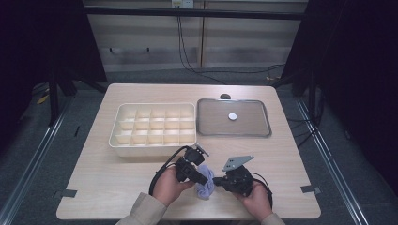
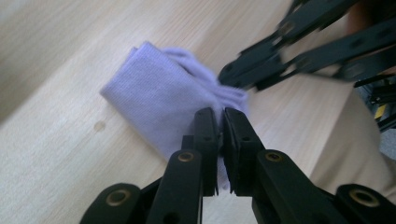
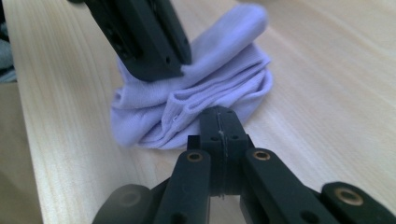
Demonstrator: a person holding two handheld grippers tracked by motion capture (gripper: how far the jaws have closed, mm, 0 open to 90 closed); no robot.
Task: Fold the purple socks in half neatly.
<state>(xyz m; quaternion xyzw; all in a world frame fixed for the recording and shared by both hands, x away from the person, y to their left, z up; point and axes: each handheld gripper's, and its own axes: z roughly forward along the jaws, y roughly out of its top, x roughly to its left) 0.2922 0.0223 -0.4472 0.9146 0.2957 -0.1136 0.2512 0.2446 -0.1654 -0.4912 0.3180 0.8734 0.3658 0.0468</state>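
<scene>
A small lavender cloth (image 1: 205,187), folded and bunched, lies on the wooden table near its front edge. My left gripper (image 1: 208,179) reaches it from the left. In the left gripper view its jaws (image 2: 220,116) are shut on a fold of the cloth (image 2: 159,98), and lavender shows in the narrow slit between them. My right gripper (image 1: 217,180) comes in from the right. Its jaws (image 3: 218,112) are shut at the near edge of the cloth (image 3: 224,70), where the fabric gathers toward their tip. The two grippers' tips are close together over the cloth.
A cream box (image 1: 117,123) with several compartments stands at mid-table on the left. Beside it on the right is a metal tray (image 1: 202,117) with a small white disc (image 1: 232,116) in it. A small dark object (image 1: 225,96) lies behind the tray.
</scene>
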